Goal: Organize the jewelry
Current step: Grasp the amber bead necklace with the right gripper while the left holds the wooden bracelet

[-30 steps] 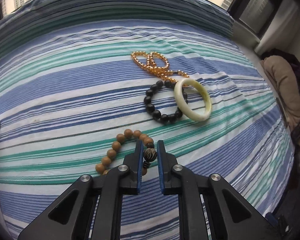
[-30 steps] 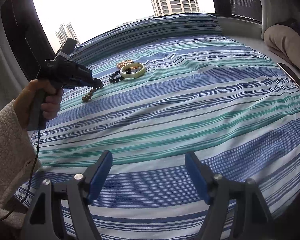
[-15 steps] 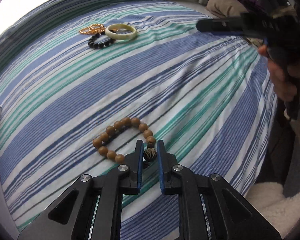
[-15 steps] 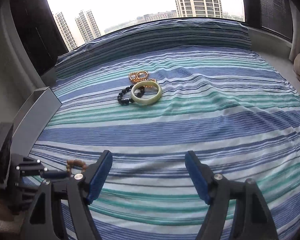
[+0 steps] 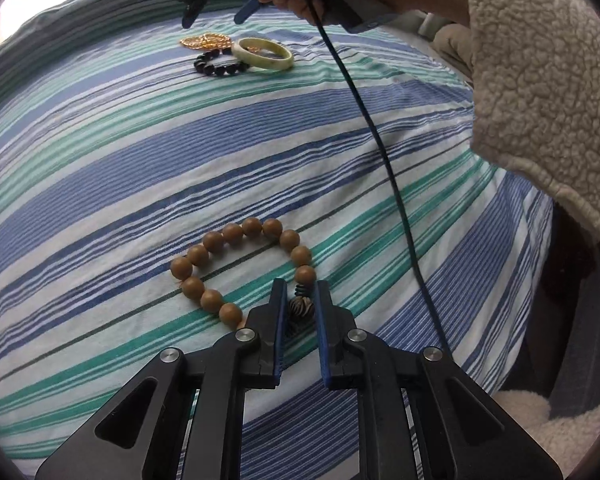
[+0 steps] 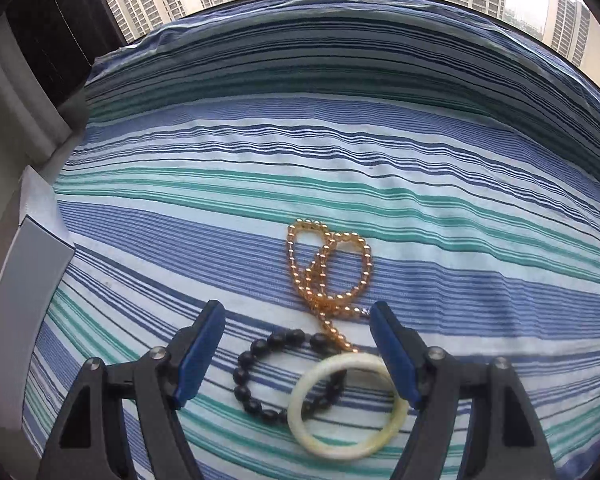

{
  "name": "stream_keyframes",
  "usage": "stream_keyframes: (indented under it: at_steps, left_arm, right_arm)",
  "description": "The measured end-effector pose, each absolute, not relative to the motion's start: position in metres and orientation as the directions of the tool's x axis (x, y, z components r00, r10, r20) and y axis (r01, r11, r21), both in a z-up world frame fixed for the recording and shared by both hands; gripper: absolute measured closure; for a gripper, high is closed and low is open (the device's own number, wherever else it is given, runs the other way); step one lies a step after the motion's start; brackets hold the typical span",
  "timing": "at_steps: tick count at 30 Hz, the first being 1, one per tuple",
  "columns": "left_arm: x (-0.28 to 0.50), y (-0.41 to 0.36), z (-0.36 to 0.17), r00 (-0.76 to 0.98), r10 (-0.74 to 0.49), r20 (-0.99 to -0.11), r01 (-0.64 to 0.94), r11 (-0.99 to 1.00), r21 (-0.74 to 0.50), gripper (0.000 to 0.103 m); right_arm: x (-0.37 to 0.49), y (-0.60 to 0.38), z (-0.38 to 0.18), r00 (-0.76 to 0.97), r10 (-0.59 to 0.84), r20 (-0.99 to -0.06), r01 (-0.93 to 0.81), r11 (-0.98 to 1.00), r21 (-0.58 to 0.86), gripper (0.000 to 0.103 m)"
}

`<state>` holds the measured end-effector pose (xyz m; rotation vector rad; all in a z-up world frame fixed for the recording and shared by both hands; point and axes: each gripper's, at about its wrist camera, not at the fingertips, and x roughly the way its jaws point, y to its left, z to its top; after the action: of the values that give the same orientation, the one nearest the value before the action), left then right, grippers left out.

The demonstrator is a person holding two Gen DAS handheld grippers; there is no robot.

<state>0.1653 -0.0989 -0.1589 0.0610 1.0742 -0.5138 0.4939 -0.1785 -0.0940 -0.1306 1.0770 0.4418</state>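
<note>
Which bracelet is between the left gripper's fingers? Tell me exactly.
The brown wooden-bead bracelet: its striped bead sits between the left gripper fingers. The black bead bracelet, pale bangle and gold chain lie far off, under the right gripper.

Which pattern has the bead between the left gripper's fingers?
Dark and pale zebra-like stripes on the round striped bead of the brown wooden-bead bracelet; left wrist view shows it best.

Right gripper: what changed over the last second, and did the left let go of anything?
The right gripper moved forward across the striped bedspread and now hangs open over the black bead bracelet, pale bangle and gold chain. The left gripper stayed shut on the wooden bead bracelet, carrying it away from that pile. The pile itself stayed put.
</note>
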Motion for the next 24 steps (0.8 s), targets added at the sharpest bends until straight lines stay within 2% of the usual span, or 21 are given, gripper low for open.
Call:
stream_keyframes:
  at_steps: [3,4,5,6,7,10,16,24]
  left_arm:
    - [0.164,-0.097,-0.159,0.37,-0.377,-0.849,0.43,0.879,-0.203,0.09]
    - [0.163,-0.096,-0.16,0.371,-0.38,-0.847,0.433,0.878,-0.205,0.09]
    - [0.162,-0.096,-0.16,0.373,-0.384,-0.845,0.436,0.876,-0.206,0.09]
    - [0.162,-0.096,-0.16,0.374,-0.386,-0.843,0.438,0.875,-0.207,0.09]
    - [0.162,-0.096,-0.16,0.373,-0.388,-0.843,0.438,0.874,-0.209,0.09]
    - [0.162,-0.096,-0.16,0.374,-0.39,-0.842,0.437,0.874,-0.211,0.09]
    - [0.161,-0.096,-0.16,0.378,-0.387,-0.841,0.422,0.881,-0.216,0.09]
    - [0.163,-0.087,-0.161,0.366,-0.408,-0.836,0.389,0.883,-0.26,0.091]
  right_arm:
    - [0.513,-0.163,-0.113,0.403,0.203,-0.892,-0.378,0.925,0.039,0.032]
    - [0.515,-0.161,-0.117,0.394,0.2,-0.897,-0.376,0.926,0.042,0.042]
    - [0.516,-0.16,-0.122,0.379,0.205,-0.902,-0.378,0.925,0.051,0.064]
    - [0.516,-0.159,-0.126,0.365,0.196,-0.91,-0.377,0.925,0.048,0.079]
    - [0.515,-0.159,-0.129,0.361,0.181,-0.915,-0.37,0.928,0.037,0.088]
    - [0.508,-0.168,-0.118,0.388,0.234,-0.891,-0.345,0.934,0.095,0.095]
    - [0.477,-0.202,-0.049,0.498,0.385,-0.777,-0.339,0.911,0.235,0.095]
    - [0.401,-0.236,0.041,0.593,0.513,-0.62,-0.422,0.854,0.304,0.095]
